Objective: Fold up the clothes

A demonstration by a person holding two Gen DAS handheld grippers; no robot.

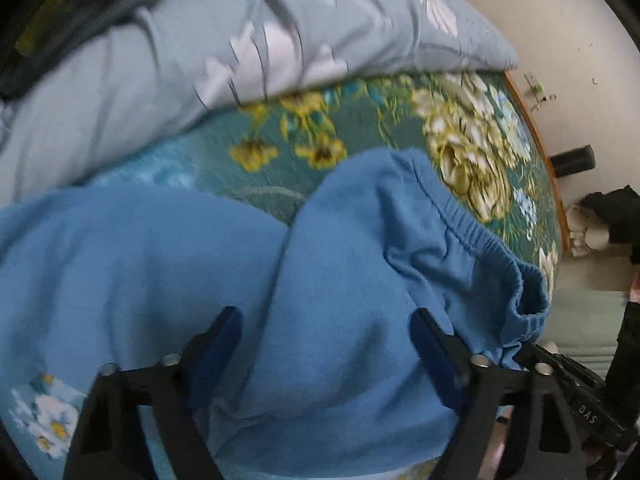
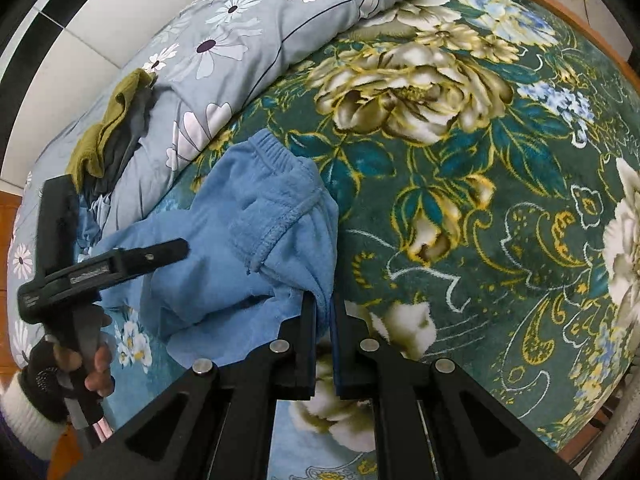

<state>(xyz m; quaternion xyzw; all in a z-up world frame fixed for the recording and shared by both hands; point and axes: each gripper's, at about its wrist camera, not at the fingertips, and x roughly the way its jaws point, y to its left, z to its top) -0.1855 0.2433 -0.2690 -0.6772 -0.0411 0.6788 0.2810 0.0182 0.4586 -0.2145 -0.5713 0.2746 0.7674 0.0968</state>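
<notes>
In the lower left of the right wrist view, the blue fleece trousers (image 2: 256, 248) lie bunched on the floral bed blanket (image 2: 480, 168), their edge pinched in the right gripper (image 2: 323, 312), seemingly for lifting a fold, while the left gripper (image 1: 326, 344) hovers with jaws spread above them.

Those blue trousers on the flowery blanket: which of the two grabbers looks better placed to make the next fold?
Probably the right gripper: its jaws are nearly closed on a fold of the blue trousers, so it can pull at once. The left gripper hangs open over the cloth, gripping nothing yet.
</notes>
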